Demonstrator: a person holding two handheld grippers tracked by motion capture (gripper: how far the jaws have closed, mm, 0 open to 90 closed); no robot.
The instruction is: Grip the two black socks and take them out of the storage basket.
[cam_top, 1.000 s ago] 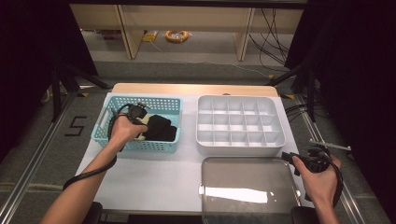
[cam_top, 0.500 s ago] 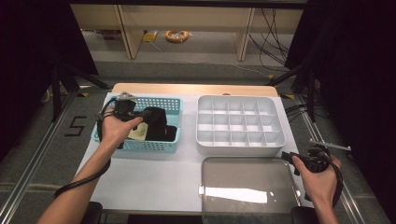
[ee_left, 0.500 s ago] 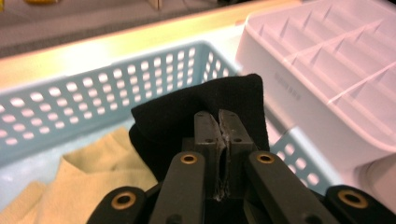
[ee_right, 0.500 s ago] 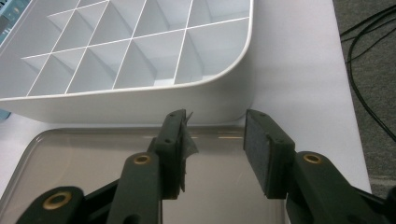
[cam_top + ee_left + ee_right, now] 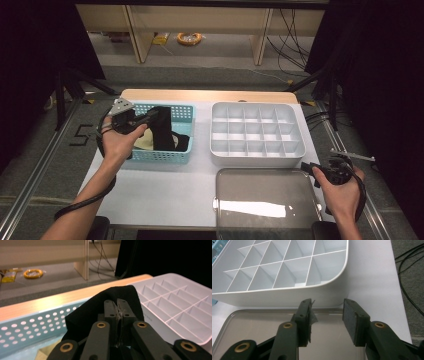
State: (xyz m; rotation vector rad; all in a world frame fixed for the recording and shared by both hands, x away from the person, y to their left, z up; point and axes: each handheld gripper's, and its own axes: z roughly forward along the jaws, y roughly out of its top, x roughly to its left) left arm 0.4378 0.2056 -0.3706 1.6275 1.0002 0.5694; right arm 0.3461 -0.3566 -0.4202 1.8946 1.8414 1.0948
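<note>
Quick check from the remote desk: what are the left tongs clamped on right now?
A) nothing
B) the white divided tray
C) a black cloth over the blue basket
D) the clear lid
C: the left tongs are shut on the black cloth, lifted above the blue basket.

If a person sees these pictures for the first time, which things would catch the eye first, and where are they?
Most striking is the black cloth pinched in the shut left gripper and lifted over the blue perforated basket at the table's left. Beside it, at the centre right, stands the empty white divided tray. In front of the tray lies a clear lid, with the open right gripper at its right edge.
</note>
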